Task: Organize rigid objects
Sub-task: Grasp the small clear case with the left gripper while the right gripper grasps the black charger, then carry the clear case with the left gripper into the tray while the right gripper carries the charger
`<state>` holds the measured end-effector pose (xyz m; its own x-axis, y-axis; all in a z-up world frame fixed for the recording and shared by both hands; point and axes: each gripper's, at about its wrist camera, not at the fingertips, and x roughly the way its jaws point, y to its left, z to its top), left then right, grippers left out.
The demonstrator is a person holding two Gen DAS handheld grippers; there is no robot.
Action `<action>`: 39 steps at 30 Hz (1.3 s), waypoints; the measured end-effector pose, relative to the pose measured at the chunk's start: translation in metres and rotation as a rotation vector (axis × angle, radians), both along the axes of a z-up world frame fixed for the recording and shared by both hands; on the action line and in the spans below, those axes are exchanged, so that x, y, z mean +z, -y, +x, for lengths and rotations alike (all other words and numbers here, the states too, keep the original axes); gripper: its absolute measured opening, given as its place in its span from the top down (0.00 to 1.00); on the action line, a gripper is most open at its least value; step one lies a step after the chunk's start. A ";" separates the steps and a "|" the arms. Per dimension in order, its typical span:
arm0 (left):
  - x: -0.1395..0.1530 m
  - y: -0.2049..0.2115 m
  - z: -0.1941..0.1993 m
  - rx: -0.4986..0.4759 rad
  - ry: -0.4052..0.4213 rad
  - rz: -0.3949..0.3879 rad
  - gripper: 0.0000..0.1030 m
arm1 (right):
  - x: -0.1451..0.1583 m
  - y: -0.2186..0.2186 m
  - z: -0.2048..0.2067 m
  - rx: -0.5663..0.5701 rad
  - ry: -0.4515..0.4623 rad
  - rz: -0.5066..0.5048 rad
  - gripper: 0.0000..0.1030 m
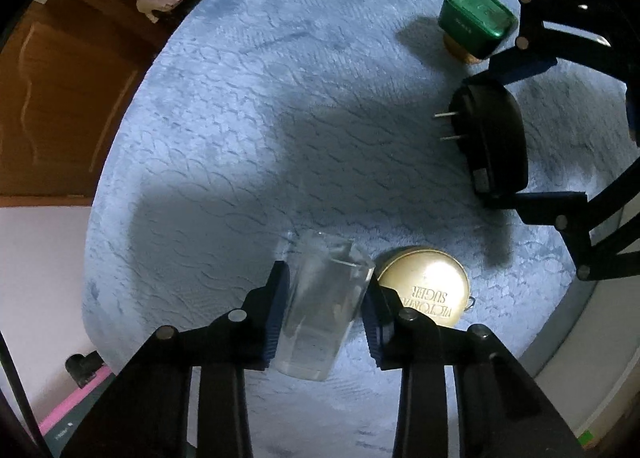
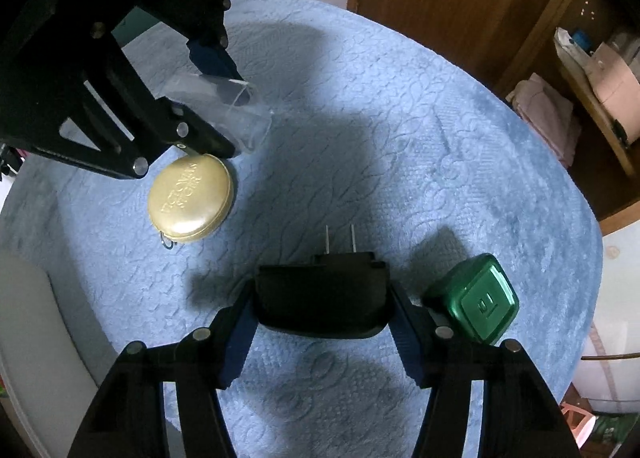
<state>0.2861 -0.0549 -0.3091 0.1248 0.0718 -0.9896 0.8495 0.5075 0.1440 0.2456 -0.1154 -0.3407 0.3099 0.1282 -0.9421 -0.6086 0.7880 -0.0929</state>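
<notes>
Left wrist view: one clear glass (image 1: 320, 306) pinched in the left gripper (image 1: 325, 314), touching one gold tin (image 1: 424, 290); its base blurs.

Right wrist view: one black plug adapter (image 2: 322, 298) pinched by the right gripper (image 2: 322, 328) on the blue desk (image 2: 440, 162), beside one green-capped bottle (image 2: 478, 300), body hidden.

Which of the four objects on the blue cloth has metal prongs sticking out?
The black plug adapter, held between the right gripper fingers; two prongs point away from it. The glass, gold tin and green box have none.

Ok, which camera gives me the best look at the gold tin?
The right wrist view: the gold tin lies whole and unobstructed on the blue cloth, its embossed lid facing the lens. In the left wrist view the left gripper finger hides the tin's near edge.
</notes>
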 end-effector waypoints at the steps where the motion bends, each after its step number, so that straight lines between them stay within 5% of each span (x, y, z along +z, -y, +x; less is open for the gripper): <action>1: 0.003 -0.002 0.000 0.020 -0.008 -0.022 0.65 | 0.001 -0.001 -0.001 0.000 0.006 -0.007 0.40; 13: 0.066 -0.046 -0.020 0.298 -0.031 -0.233 0.65 | 0.065 0.008 -0.042 -0.012 0.083 0.063 0.40; 27: 0.205 -0.056 -0.129 0.486 0.190 -0.346 0.65 | 0.209 0.027 -0.157 -0.124 0.304 0.248 0.40; 34: 0.213 -0.059 -0.186 0.613 0.192 -0.403 0.65 | 0.240 0.031 -0.224 -0.167 0.377 0.288 0.40; 39: 0.194 -0.057 -0.222 0.671 0.184 -0.441 0.65 | 0.215 0.023 -0.256 -0.167 0.372 0.210 0.40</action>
